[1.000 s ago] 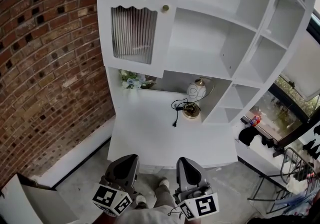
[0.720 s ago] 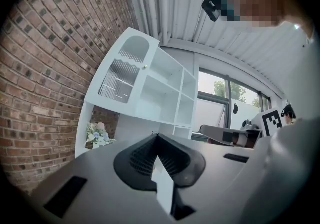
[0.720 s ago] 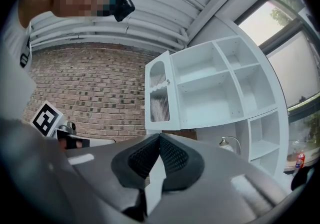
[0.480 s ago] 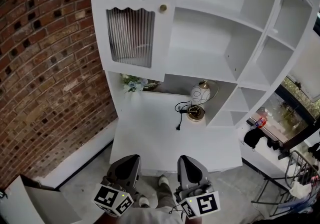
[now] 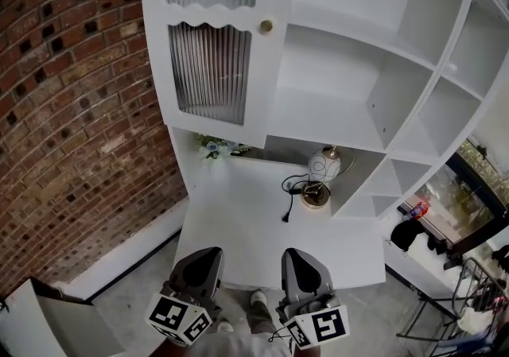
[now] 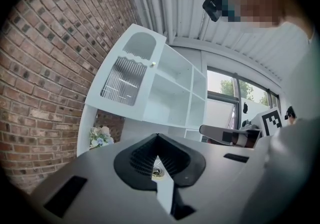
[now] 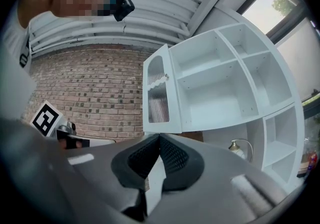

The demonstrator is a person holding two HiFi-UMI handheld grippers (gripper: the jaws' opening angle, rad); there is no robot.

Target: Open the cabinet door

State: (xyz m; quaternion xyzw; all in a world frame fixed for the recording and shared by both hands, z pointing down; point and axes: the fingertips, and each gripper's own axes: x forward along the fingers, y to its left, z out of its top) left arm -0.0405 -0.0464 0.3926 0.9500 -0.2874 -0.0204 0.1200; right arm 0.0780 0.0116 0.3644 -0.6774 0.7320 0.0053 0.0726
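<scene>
- Head view: a white cabinet door (image 5: 211, 69) is shown closed at the upper left of a white shelving unit (image 5: 374, 101), beside a rough red brick wall (image 5: 71, 109).
- The door is fitted with a ribbed glass panel under a scalloped edge, and a small round brass knob (image 5: 266, 26) is fixed near its right side.
- The left gripper (image 5: 207, 254) and right gripper (image 5: 293, 255) are held low, well apart from the door, with the jaws of each brought together and nothing gripped.
- A round white lamp (image 5: 324, 166) on a brass base and a small bunch of flowers (image 5: 215, 146) are set on the flat white desktop (image 5: 238, 220) below.
</scene>
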